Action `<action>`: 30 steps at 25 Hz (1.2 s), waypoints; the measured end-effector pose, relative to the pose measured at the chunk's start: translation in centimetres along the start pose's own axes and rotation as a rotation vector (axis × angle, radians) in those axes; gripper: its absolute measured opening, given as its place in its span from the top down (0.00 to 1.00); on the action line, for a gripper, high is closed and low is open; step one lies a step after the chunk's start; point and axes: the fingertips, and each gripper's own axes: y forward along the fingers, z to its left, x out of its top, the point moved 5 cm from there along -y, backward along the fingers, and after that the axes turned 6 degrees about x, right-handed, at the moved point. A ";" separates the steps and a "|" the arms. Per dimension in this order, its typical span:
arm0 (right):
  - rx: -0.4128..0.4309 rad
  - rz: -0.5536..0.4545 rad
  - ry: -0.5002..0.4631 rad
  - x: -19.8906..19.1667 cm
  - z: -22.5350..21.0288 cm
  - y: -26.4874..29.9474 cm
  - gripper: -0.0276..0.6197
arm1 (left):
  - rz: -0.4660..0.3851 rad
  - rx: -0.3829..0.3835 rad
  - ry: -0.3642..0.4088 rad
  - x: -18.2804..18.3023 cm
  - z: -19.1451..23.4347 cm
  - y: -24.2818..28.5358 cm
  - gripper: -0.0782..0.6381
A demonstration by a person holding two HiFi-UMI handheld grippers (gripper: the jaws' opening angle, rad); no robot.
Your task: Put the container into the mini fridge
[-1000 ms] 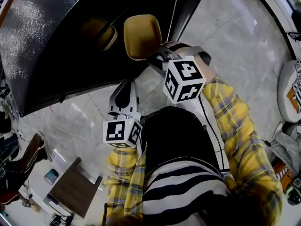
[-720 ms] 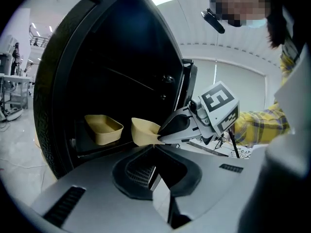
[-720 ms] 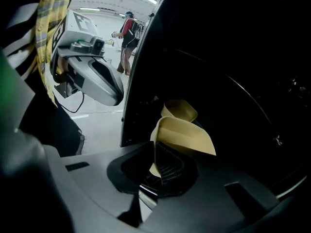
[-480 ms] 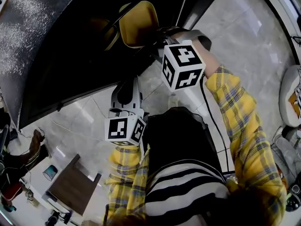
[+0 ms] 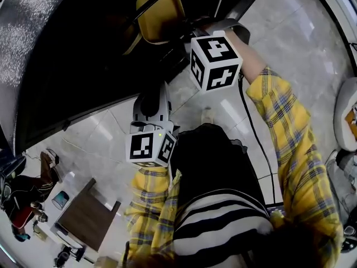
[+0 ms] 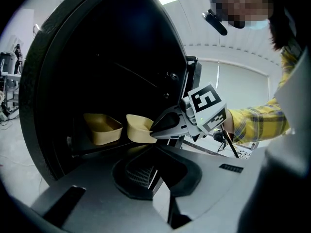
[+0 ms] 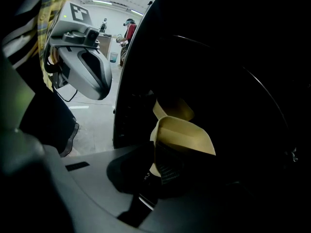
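Observation:
The tan plastic container (image 5: 160,17) hangs at the mouth of the black mini fridge (image 5: 67,54), whose inside is dark. My right gripper (image 5: 183,31), marker cube above it, is shut on the container's near rim (image 7: 187,136). From the left gripper view the right gripper (image 6: 155,127) pinches the container (image 6: 140,128) at its edge, level with a shelf. A second tan tub shape (image 6: 102,128) shows deeper inside; I cannot tell whether it is a reflection. My left gripper (image 5: 152,92) hovers lower, in front of the fridge, its jaws together and holding nothing.
The fridge's glossy door (image 6: 53,72) stands open on the left. A small brown table (image 5: 83,219) sits at the lower left on the marble floor. A black cable (image 5: 254,144) trails along the floor on the right, near a white seat (image 5: 346,116).
My right gripper has carried the container up the picture, further into the fridge's dark opening. The left gripper has edged the same way, still with nothing in it.

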 end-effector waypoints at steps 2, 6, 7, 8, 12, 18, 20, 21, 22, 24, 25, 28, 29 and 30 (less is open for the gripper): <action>0.003 -0.006 0.008 0.1 -0.5 0.2 0.90 | 0.003 0.000 -0.005 -0.1 0.0 0.0 0.87; -0.004 -0.017 0.028 0.5 -1.0 0.7 0.90 | 0.002 0.008 -0.009 -0.3 0.0 -0.3 0.87; -0.007 -0.017 0.031 0.6 -1.0 0.8 0.90 | 0.001 0.011 -0.011 -0.4 0.1 -0.3 0.87; -0.012 -0.013 0.030 0.6 -1.0 0.9 0.90 | 0.000 0.015 -0.014 -0.4 0.1 -0.2 0.87; -0.034 0.005 0.020 0.6 -1.3 1.2 0.90 | -0.008 0.026 -0.016 -0.1 0.3 0.2 0.87; -0.053 0.005 0.036 0.9 -1.6 1.7 0.90 | -0.009 0.033 -0.023 -0.3 0.4 0.4 0.87; -0.059 0.009 0.036 1.0 -1.8 1.8 0.90 | -0.012 0.034 -0.023 -0.3 0.4 0.3 0.87; -0.063 0.011 0.036 1.0 -1.8 1.8 0.90 | -0.014 0.035 -0.024 -0.2 0.4 0.3 0.87; -0.068 0.010 0.037 1.0 -1.9 1.8 0.90 | -0.015 0.036 -0.024 -0.2 0.4 0.3 0.87; -0.080 0.003 0.046 0.9 -2.0 1.9 0.90 | -0.014 0.038 -0.025 -0.1 0.4 0.3 0.87; -0.087 0.001 0.051 0.9 -2.0 2.0 0.90 | -0.014 0.038 -0.024 -0.2 0.4 0.4 0.87; -0.101 0.006 0.058 0.5 -2.1 2.3 0.90 | -0.017 0.037 -0.023 -0.2 0.3 0.5 0.87; -0.102 0.007 0.063 0.4 -2.1 2.4 0.90 | -0.018 0.036 -0.023 -0.3 0.2 0.5 0.87; -0.106 0.005 0.072 0.4 -2.2 2.5 0.90 | -0.019 0.034 -0.024 -0.2 0.2 0.6 0.87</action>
